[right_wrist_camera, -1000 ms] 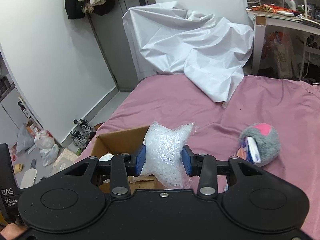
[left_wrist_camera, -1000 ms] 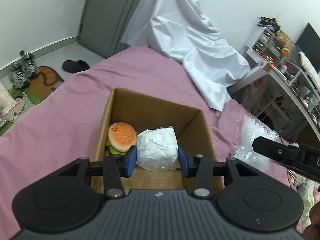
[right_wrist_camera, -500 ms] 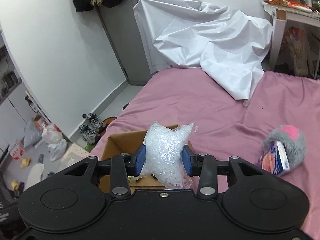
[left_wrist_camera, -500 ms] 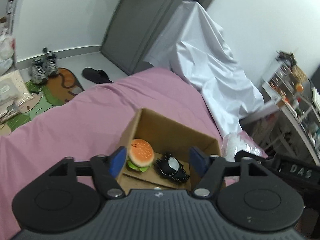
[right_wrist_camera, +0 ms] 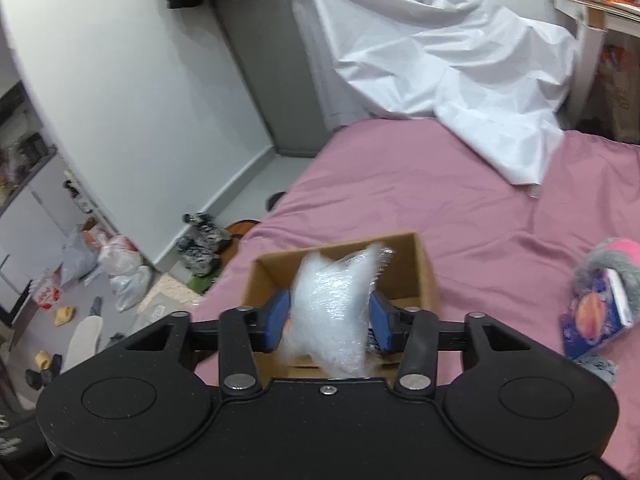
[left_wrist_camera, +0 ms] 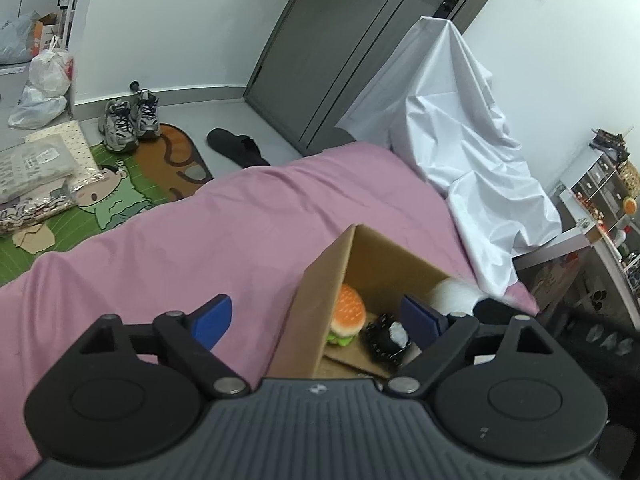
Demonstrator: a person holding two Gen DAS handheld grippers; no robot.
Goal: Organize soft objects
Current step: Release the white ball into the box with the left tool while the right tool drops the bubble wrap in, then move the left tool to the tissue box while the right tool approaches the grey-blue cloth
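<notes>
An open cardboard box (left_wrist_camera: 316, 300) stands on the pink bed (left_wrist_camera: 180, 240). Inside it lie a plush burger (left_wrist_camera: 347, 316), a black-and-white soft toy (left_wrist_camera: 387, 338) and a white lump (left_wrist_camera: 454, 294). My left gripper (left_wrist_camera: 316, 318) is open and empty, above the box's left wall. My right gripper (right_wrist_camera: 327, 322) is shut on a clear bubble-wrap bag (right_wrist_camera: 334, 308) and holds it over the box (right_wrist_camera: 424, 272).
A grey-pink plush (right_wrist_camera: 608, 268) with a blue packet (right_wrist_camera: 592, 312) lies on the bed right of the box. A white sheet (right_wrist_camera: 440, 60) drapes at the bed's far end. Shoes (left_wrist_camera: 128, 120), a mat and bags are on the floor to the left.
My left gripper let go of the white crumpled ball, opened wide, rose and shifted left. My right gripper carried the bubble-wrap bag over the box.
</notes>
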